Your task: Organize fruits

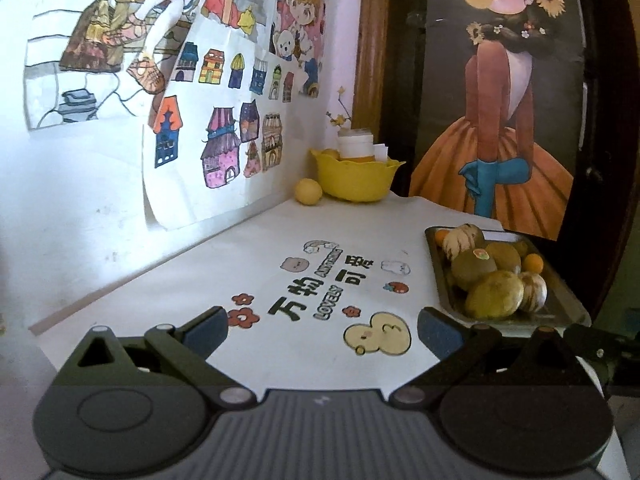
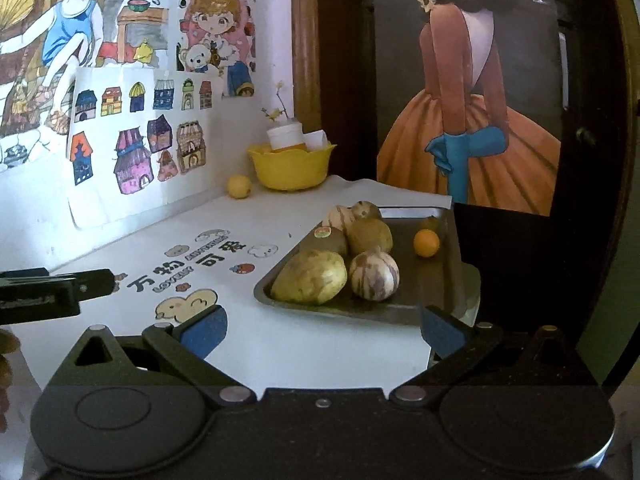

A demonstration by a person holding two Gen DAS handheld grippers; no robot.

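Observation:
A dark metal tray (image 2: 448,280) at the table's right edge holds several fruits: a yellow-green mango (image 2: 310,278), a striped round fruit (image 2: 374,276), a kiwi with a sticker (image 2: 326,240), a brown-green fruit (image 2: 368,236) and a small orange (image 2: 426,243). The tray also shows in the left wrist view (image 1: 440,280). A yellow bowl (image 2: 290,166) stands at the back by the wall, a yellow lemon (image 2: 239,186) beside it. My right gripper (image 2: 320,332) is open and empty just before the tray. My left gripper (image 1: 322,330) is open and empty over the table mat.
The white mat (image 1: 280,280) has printed cartoons and letters. The bowl holds a white-capped jar (image 2: 285,138). Drawings cover the wall at left; a dark poster of a girl (image 2: 460,100) stands behind the tray. The left gripper's finger (image 2: 60,290) shows at the right wrist view's left edge.

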